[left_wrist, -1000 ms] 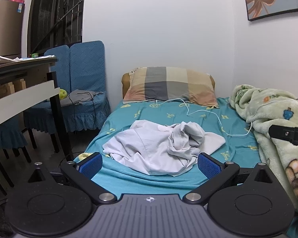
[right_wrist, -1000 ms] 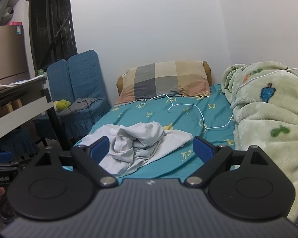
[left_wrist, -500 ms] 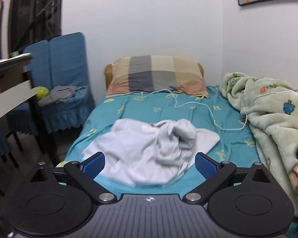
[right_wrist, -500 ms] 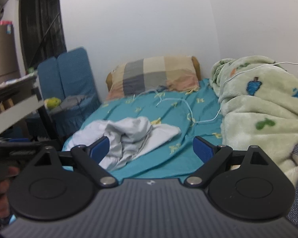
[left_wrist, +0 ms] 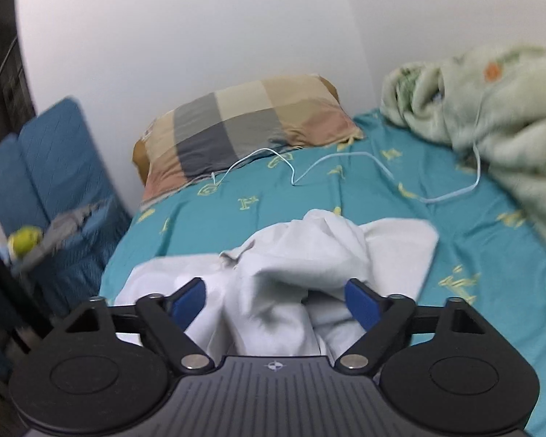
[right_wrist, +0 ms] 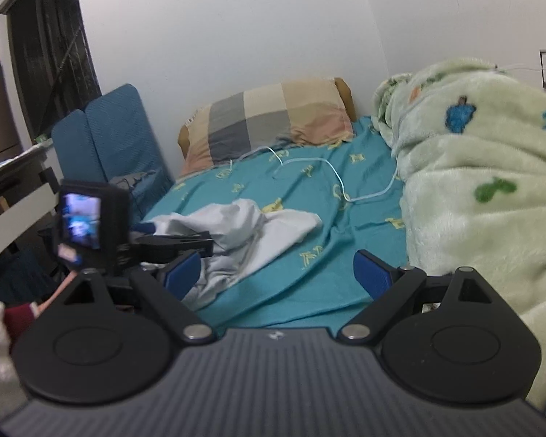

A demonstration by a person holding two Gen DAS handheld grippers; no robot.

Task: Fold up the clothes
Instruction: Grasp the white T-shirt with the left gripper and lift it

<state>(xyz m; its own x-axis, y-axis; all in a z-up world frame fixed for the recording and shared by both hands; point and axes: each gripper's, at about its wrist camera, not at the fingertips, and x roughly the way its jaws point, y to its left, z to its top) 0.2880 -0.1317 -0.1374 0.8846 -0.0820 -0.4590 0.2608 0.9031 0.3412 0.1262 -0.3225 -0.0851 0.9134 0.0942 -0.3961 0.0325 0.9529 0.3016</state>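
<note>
White crumpled cotton garment (left_wrist: pixel 309 255) lies mid-bed on the teal patterned sheet (left_wrist: pixel 455 240), bunched between the left gripper (left_wrist: pixel 273 300) pads, jaws just closing, not yet pinching; only the right wrist view shows the right gripper (right_wrist: pixel 278 275) wide open, empty, over sheet.

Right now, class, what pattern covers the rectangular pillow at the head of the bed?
Large checks of grey, beige and peach on the pillow, clearest in the left wrist view.
</note>
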